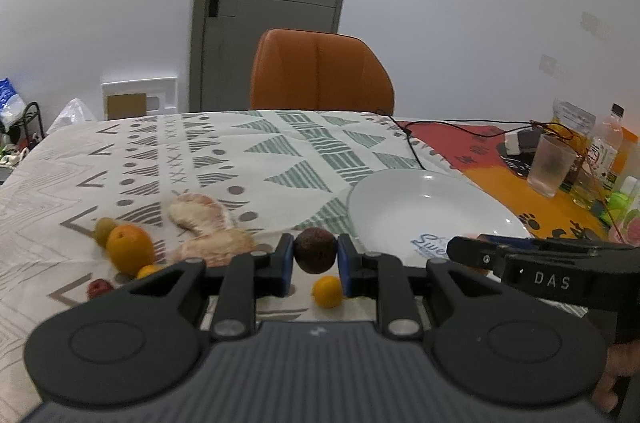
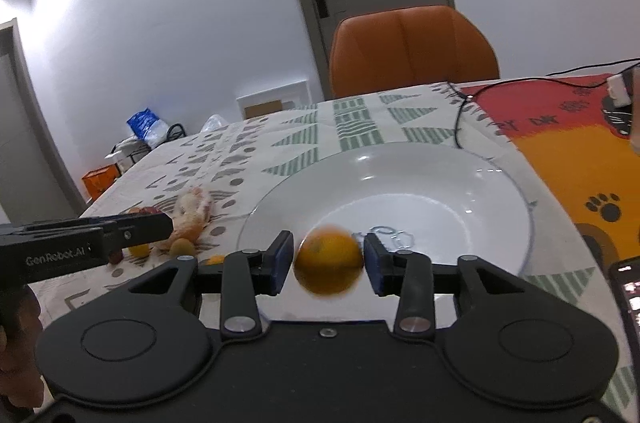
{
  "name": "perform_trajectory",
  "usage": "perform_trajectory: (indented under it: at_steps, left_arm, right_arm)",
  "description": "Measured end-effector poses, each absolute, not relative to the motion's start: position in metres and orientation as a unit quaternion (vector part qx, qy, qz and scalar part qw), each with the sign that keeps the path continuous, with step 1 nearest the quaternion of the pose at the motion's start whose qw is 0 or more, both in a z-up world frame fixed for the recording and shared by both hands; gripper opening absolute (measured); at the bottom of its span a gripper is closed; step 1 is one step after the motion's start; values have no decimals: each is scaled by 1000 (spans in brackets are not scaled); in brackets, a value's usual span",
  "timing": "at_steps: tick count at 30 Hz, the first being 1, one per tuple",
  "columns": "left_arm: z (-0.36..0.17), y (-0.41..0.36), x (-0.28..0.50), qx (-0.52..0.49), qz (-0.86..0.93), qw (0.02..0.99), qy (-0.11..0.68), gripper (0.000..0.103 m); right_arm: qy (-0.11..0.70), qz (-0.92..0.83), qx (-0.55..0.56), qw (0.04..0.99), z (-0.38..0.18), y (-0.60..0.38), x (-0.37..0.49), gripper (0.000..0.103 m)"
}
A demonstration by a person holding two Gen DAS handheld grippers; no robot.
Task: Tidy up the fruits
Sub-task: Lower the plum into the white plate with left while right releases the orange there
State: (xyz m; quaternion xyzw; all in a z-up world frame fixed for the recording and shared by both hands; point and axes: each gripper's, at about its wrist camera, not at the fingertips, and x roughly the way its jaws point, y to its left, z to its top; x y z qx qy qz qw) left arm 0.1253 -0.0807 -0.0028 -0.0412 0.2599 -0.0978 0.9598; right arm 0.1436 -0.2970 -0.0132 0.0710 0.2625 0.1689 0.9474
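Left hand-held gripper (image 1: 315, 255) around round dark fruit (image 1: 315, 249)

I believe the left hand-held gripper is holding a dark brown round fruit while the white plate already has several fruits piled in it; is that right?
Not quite. The left hand-held gripper does hold the dark brown fruit, but the white plate holds no pile: the right wrist view shows only an orange, blurred, between the right hand-held gripper's fingers at its near rim.

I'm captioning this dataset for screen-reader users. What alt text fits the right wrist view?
An orange, motion-blurred, sits between the right gripper's blue-padded fingers, just over the near rim of an otherwise empty white plate on a patterned tablecloth. The left gripper reaches in from the left above scattered fruit and peel.
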Motion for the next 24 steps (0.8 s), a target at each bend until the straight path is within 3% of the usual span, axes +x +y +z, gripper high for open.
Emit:
perform_trajectory:
  at_steps: [24]
  left_arm:
    - [3, -135, 149, -27, -158, 954, 255, 22]
  right_arm:
    - [248, 157, 73, 953, -1, -327, 124, 48]
